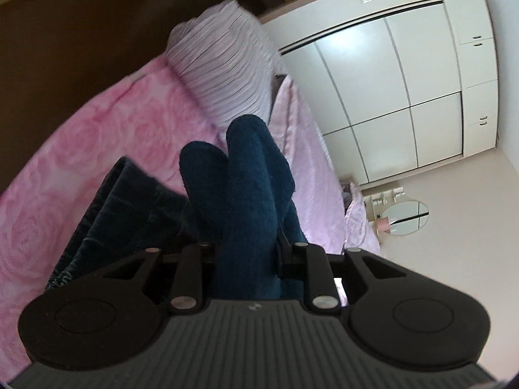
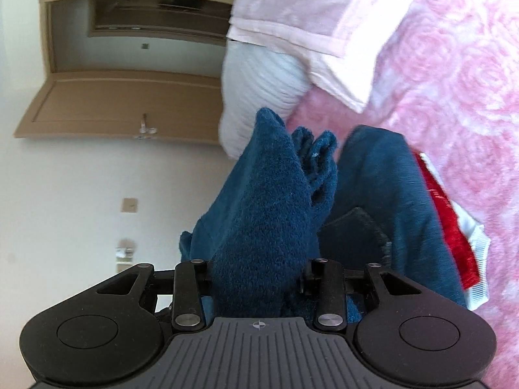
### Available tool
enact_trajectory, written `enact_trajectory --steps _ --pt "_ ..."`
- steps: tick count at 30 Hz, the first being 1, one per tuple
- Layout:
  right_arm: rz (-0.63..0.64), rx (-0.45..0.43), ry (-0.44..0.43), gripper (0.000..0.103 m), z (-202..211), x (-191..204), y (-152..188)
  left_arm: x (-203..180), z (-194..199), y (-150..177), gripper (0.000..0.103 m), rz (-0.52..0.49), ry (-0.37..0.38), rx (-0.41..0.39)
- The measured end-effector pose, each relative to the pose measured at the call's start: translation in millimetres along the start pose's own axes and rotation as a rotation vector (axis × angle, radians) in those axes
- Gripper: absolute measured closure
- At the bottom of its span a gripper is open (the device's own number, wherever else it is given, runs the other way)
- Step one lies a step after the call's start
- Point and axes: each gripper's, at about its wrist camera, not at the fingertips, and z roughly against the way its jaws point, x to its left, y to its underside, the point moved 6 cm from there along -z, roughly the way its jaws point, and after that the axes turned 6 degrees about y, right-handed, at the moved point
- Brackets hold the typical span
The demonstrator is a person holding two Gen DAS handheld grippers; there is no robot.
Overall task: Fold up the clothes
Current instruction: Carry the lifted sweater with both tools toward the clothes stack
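Note:
A dark teal fleece garment [image 1: 249, 194] fills the space between the jaws of my left gripper [image 1: 248, 253], which is shut on a bunched fold of it; the fingertips are buried in the cloth. More of the garment [image 1: 113, 207] trails down to the left over the pink rose-patterned bedspread [image 1: 97, 136]. In the right wrist view my right gripper [image 2: 259, 269] is shut on another thick fold of the same teal garment [image 2: 262, 201], with the rest of it [image 2: 382, 188] hanging over the bed. Its fingertips are hidden too.
A striped pillow [image 1: 223, 64] lies at the head of the bed. A red and white cloth [image 2: 454, 227] sits on the bedspread [image 2: 454, 81] beside the teal garment. A white wardrobe [image 1: 389, 90], a round mirror [image 1: 405, 217], a wooden door [image 2: 113, 107] and a pale pink folded sheet [image 2: 308, 16] stand around.

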Motion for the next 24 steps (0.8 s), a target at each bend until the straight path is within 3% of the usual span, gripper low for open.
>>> enact_trajectory --steps 6,11,15,20,22,24 --pt "-0.016 -0.006 0.053 0.064 -23.3 -27.9 -3.4 30.0 -16.3 -3.1 0.081 -0.019 -0.005 0.025" --pt "0.016 -0.070 0.167 0.056 -37.9 -52.6 -5.7 58.4 -33.5 -5.6 0.070 -0.045 -0.103 0.048" --pt "0.063 -0.117 0.271 0.048 -31.6 -47.7 -6.7 55.7 -16.5 -8.6 0.070 -0.085 -0.165 -0.004" --pt "0.300 -0.253 0.426 0.047 3.5 -7.3 6.7 13.6 22.9 -5.0 0.071 -0.254 -0.253 -0.065" --pt "0.440 -0.313 0.474 0.047 19.0 14.1 19.5 -15.6 26.6 10.4 0.072 -0.362 -0.228 -0.023" --pt "0.609 -0.318 0.478 0.047 27.6 32.8 47.9 -40.0 24.5 36.8 0.075 -0.460 -0.199 0.056"
